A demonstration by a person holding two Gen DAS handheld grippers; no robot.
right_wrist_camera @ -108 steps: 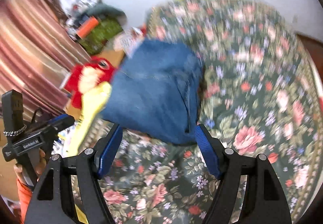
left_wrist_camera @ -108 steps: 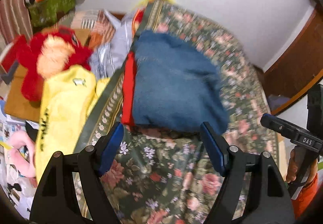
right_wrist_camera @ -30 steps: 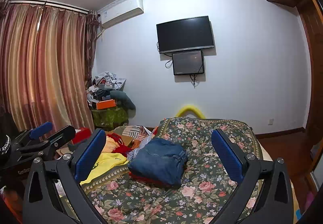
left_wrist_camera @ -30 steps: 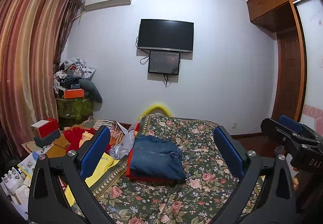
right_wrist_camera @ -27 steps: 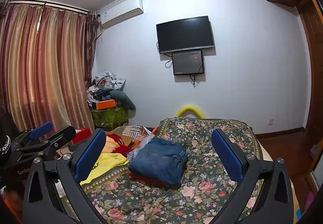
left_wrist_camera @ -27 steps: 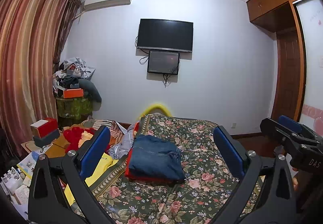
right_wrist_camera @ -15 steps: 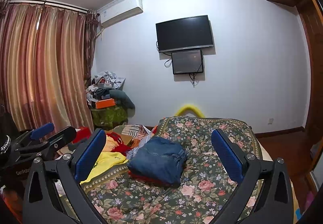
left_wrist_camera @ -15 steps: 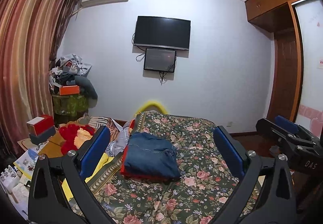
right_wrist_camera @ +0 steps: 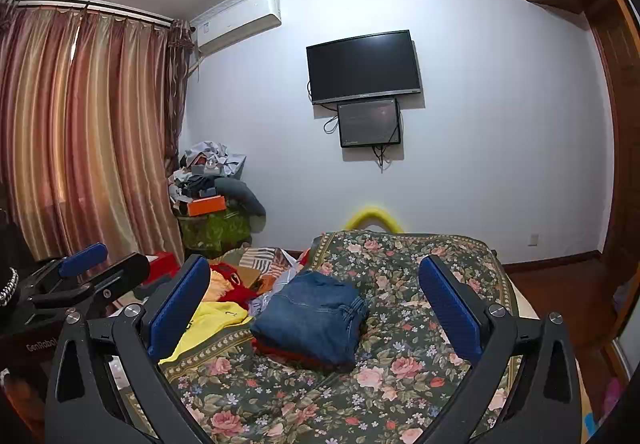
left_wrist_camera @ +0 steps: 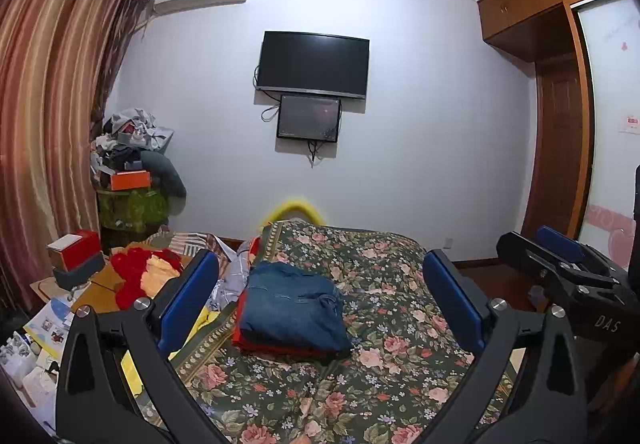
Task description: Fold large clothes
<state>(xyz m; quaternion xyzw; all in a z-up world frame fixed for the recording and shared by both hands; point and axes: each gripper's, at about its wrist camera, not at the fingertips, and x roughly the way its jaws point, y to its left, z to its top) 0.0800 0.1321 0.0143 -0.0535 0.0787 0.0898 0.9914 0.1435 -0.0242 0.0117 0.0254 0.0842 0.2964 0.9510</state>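
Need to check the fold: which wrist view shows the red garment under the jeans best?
Left wrist: the red garment shows along the jeans' left and front edges. Right wrist shows only a thin red strip beneath them.

folded jeans (left_wrist_camera: 294,310) denim blue, on a red garment (left_wrist_camera: 264,344). bedspread (left_wrist_camera: 372,384) dark green with pink roses and small white flowers. left gripper (left_wrist_camera: 320,296) and right gripper (right_wrist_camera: 316,296) black with blue pads (left_wrist_camera: 188,300). curtains (right_wrist_camera: 80,132) striped maroon and gold. yellow garment (right_wrist_camera: 208,324). tv (left_wrist_camera: 313,64) black. wall (left_wrist_camera: 420,144) white.
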